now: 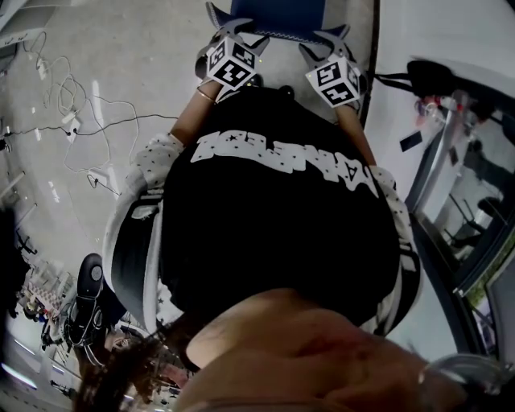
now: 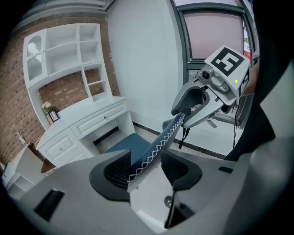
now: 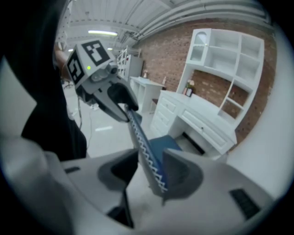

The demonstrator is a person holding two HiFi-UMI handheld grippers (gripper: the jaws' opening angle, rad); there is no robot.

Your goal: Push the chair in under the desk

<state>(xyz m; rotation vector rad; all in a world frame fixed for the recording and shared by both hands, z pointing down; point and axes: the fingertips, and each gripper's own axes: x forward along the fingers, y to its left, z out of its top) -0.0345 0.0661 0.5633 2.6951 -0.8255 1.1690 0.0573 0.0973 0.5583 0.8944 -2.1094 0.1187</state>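
A blue chair shows its backrest [image 1: 278, 14] at the top of the head view, with white zigzag stitching along the top edge. My left gripper [image 1: 235, 30] straddles that edge near its left end, and my right gripper [image 1: 326, 42] near its right end. In the left gripper view the backrest edge [image 2: 158, 144] runs between the jaws of the left gripper [image 2: 144, 167]; it leans on the left pad with a gap at the right one, so the gripper is open. In the right gripper view the edge [image 3: 142, 142] lies between the right gripper's [image 3: 151, 170] jaws with a gap on the left: open. Beyond the blue seat [image 2: 124, 147] stands the white desk [image 2: 87, 119].
A white shelf hutch [image 2: 64, 50] stands on the desk against a brick wall [image 3: 170, 55]. Cables [image 1: 72, 121] trail over the floor at the left. A white table [image 1: 451, 48] with dark gear lies at the right. A window [image 2: 213, 27] is behind the chair.
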